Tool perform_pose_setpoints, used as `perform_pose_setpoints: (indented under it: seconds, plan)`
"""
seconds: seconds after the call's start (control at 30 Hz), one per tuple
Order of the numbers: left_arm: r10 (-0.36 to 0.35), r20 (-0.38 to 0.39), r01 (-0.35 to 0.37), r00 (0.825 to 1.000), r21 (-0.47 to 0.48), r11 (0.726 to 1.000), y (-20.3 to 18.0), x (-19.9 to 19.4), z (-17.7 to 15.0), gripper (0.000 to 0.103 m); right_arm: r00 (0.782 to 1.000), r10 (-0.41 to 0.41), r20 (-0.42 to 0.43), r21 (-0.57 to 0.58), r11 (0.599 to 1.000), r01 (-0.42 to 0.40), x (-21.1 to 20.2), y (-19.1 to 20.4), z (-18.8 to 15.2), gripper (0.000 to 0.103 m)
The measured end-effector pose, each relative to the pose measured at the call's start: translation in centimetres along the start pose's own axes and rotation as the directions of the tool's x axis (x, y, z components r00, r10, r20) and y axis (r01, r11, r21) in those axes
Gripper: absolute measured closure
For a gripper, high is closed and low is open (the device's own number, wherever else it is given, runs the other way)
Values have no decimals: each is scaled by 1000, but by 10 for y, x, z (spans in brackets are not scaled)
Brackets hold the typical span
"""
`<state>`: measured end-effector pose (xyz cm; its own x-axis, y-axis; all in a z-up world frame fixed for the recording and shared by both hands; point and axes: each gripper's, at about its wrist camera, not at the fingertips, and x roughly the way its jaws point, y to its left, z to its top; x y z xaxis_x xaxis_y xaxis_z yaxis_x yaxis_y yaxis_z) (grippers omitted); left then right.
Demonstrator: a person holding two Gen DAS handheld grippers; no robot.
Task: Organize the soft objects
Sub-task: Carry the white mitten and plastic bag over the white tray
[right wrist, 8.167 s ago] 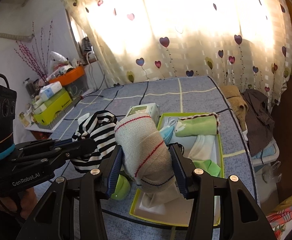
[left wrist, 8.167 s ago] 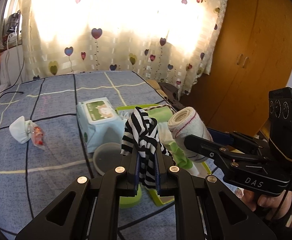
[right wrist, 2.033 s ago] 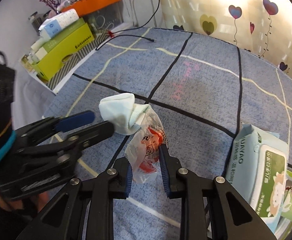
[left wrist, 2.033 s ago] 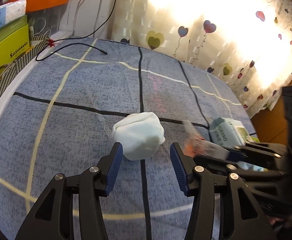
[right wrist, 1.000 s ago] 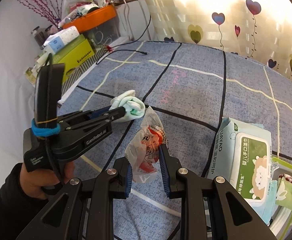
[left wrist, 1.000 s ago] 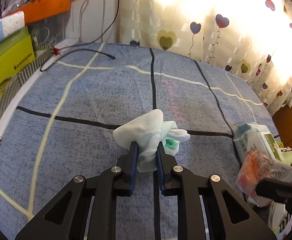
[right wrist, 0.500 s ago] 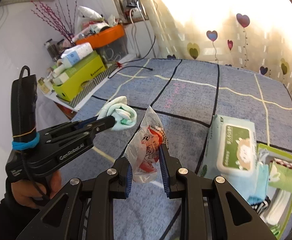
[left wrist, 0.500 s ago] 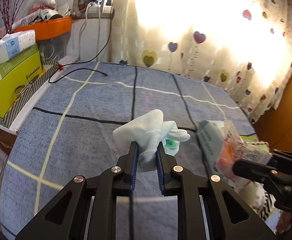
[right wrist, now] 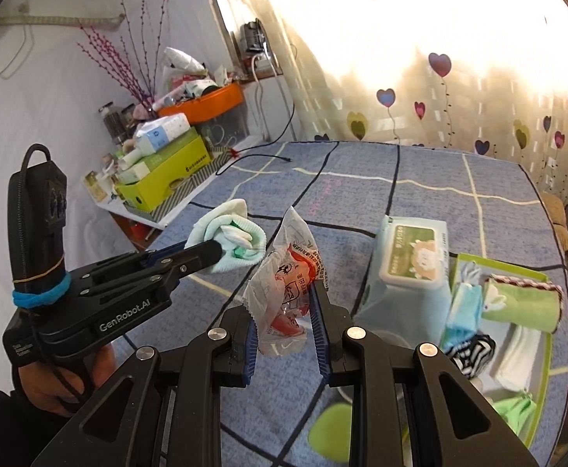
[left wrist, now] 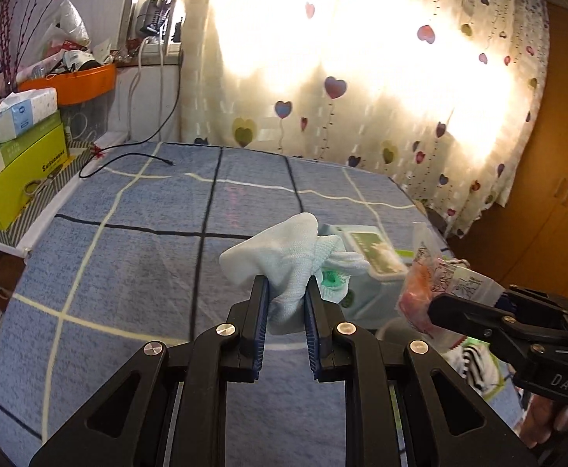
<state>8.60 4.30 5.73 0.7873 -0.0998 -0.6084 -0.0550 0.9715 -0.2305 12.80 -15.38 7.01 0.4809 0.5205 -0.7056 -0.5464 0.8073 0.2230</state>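
Since the moment when the left gripper stood open around the white bundle on the bedspread, both tools have lifted clear and swung toward the tray side: the rolled pale-green sock now hangs in the air, and the wet-wipes pack, which sat far off to the right, lies just ahead of the right gripper.

The step in hand looks like carrying both pickups over to the green tray. To do it well, keep each squeeze firm through the swing, since both loads are limp and could slip. Bring each one low over a free patch of the tray before letting go, and release one at a time so the tools do not crowd each other above the folded green towel and the striped sock.

The left gripper's jaws are nearly together, pinching the sock's lower fold, with the rest ballooning above the tips. The right gripper's jaws stand a little wider, clamped on a crinkly clear packet with red print, which sticks up past its tips.
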Motion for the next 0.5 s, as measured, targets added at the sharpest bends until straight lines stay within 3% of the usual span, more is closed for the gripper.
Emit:
perform_pose_setpoints:
  seconds: [0.5]
  plan:
    - [-68,18,67,998,39,997,-40,-20,-9,85,998,-27,56,29,999,25,-43,-12,-20,80]
